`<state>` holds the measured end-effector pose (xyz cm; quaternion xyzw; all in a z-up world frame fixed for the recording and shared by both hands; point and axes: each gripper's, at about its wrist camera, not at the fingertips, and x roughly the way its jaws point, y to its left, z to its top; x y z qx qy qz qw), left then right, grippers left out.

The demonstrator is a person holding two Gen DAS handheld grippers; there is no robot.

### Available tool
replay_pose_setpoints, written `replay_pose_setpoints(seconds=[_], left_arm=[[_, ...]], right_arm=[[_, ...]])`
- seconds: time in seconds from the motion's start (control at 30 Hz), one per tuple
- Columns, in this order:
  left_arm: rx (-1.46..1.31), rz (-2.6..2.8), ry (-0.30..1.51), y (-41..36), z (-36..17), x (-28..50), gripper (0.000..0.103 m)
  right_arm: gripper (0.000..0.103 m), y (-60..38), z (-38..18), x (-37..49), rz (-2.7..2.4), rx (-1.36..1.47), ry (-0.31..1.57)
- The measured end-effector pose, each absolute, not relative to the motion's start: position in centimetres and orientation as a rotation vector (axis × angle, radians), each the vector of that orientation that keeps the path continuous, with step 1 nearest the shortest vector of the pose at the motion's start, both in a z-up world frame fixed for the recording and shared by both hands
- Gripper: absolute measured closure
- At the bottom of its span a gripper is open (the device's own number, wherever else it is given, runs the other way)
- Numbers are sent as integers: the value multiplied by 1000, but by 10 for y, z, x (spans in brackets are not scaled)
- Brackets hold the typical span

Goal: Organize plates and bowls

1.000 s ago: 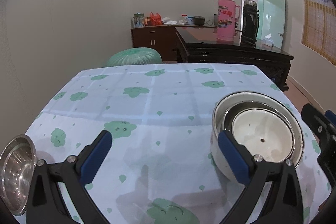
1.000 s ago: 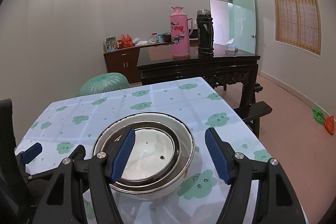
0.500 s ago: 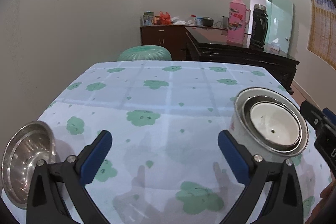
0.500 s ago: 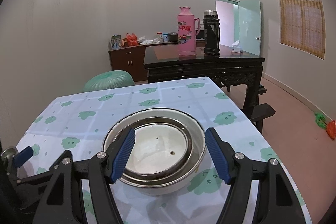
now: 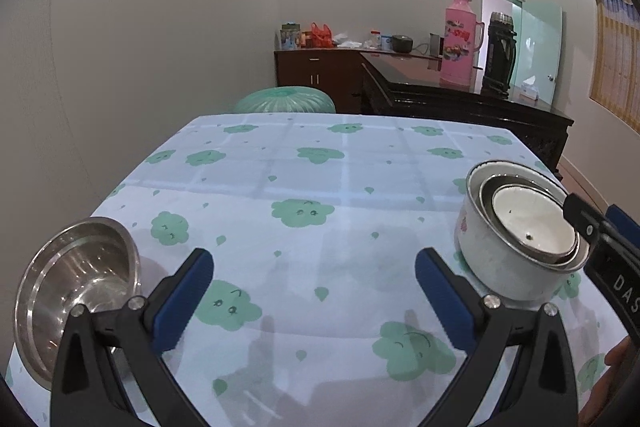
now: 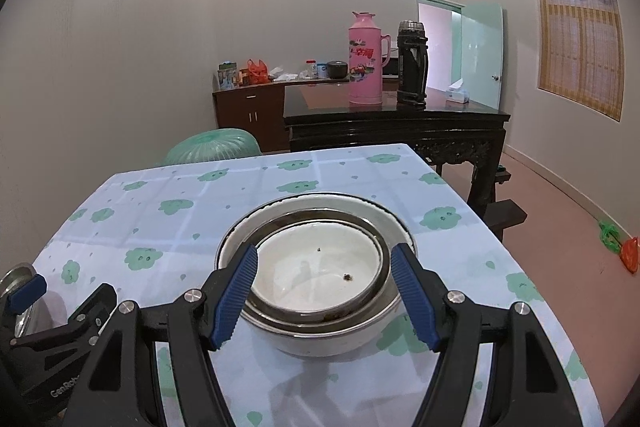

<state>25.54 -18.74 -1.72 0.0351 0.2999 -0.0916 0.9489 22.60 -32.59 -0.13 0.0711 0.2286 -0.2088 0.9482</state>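
1. Near the desk's right edge sits the bowl stack point(image 6: 320, 279): a white bowl nested in a steel one, both inside a larger white bowl, all upright, mouths up; being round, it has no long axis.
2. Your right tongs point(image 6: 324, 291) stand released, pads flanking the stack's rim, gripping nothing that I can see.
3. Closing on the rim could tip or slide the stack toward that edge; the nested bowls may rattle loose.
4. Your left tongs point(image 5: 314, 301) gape empty over bare cloth.
5. At the near left corner the steel bowl point(image 5: 76, 291) lies tilted, mouth facing the desk's middle; a nudge could roll it off.
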Motion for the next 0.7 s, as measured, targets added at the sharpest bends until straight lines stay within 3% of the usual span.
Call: replay_pose_setpoints(seconds=[0.7], left_arm=[[92, -194, 606, -176, -20, 244, 0]], right_arm=[[32, -314, -11, 201, -443, 193, 434]])
